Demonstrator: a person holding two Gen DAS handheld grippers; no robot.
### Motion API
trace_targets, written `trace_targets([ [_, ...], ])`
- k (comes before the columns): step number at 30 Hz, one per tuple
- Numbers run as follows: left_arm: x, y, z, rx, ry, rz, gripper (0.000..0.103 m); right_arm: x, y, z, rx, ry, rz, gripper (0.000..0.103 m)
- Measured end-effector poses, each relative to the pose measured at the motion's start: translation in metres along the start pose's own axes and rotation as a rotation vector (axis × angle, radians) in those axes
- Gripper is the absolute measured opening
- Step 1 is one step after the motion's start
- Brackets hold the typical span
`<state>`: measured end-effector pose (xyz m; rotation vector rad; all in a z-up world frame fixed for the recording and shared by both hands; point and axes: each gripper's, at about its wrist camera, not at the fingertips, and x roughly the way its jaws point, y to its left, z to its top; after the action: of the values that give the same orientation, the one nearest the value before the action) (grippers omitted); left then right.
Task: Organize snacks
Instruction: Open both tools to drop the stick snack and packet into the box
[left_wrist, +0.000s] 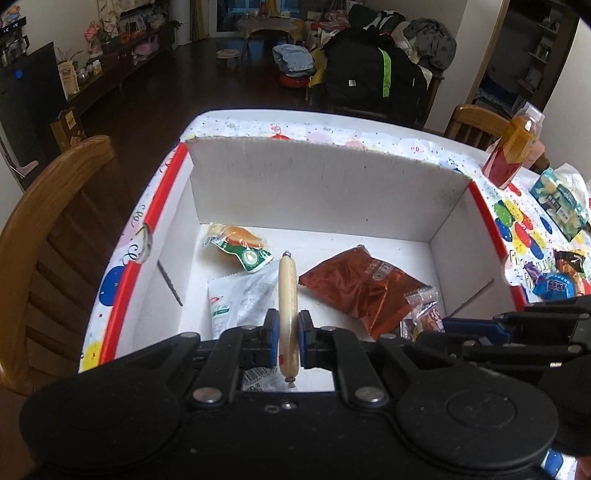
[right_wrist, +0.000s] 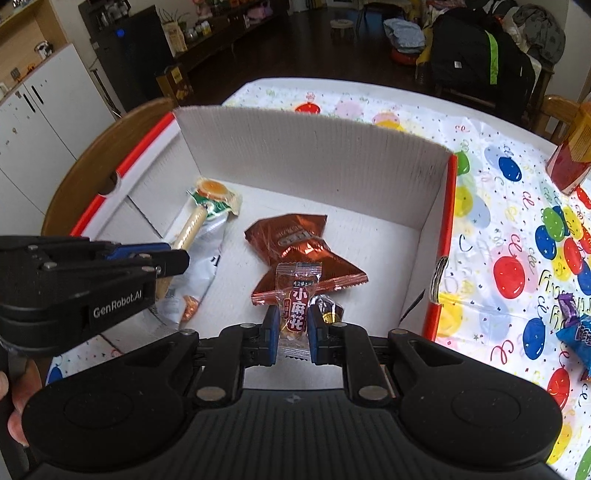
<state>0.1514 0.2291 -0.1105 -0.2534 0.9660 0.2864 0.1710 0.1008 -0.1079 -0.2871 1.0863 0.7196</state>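
Placement step in hand: left gripper (left_wrist: 288, 341) clenched on pale tan sausage stick (left_wrist: 287, 295), right gripper (right_wrist: 292, 334) clenched on small clear-wrapped red-label twist snack (right_wrist: 296, 312), both over white cardboard box (left_wrist: 325, 184). Copper foil packet (right_wrist: 295, 254) lies at 12 o'clock from right gripper. Next move likely: lower, part jaws over bare floor.

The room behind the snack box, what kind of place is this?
Most likely a lived-in home dining and living area. The white cardboard box sits on a table with a balloon-print tablecloth, wooden chairs stand around it, and coats are heaped on a chair behind.
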Motion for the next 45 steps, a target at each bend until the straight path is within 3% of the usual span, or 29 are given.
trace_targets([
  [16, 0.033, -0.009, -0.001, 0.043, 0.101, -0.012, 0.008, 0.016, 0.0, -0.002, 0.009, 0.024, -0.017, 0.016],
  [23, 0.036, -0.005, -0.004, 0.022, 0.119, -0.017, 0.016, 0.013, -0.001, -0.003, 0.014, 0.021, -0.001, 0.016],
  [29, 0.026, -0.006, -0.005, 0.014, 0.096, -0.021, 0.028, 0.005, 0.001, -0.005, 0.01, -0.002, 0.004, 0.016],
  [34, 0.011, -0.006, -0.006, 0.018, 0.055, -0.011, 0.053, -0.007, 0.002, -0.007, 0.008, -0.024, 0.012, 0.016],
  [43, -0.017, -0.01, -0.008, 0.044, -0.012, 0.002, 0.067, -0.03, 0.0, -0.013, 0.013, -0.059, 0.034, 0.018],
  [44, -0.019, -0.011, -0.009, 0.05, -0.019, 0.003, 0.068, -0.032, 0.0, -0.013, 0.009, -0.067, 0.03, 0.018],
  [45, -0.022, -0.011, -0.01, 0.055, -0.025, 0.007, 0.07, -0.034, 0.001, -0.014, 0.004, -0.076, 0.027, 0.025],
])
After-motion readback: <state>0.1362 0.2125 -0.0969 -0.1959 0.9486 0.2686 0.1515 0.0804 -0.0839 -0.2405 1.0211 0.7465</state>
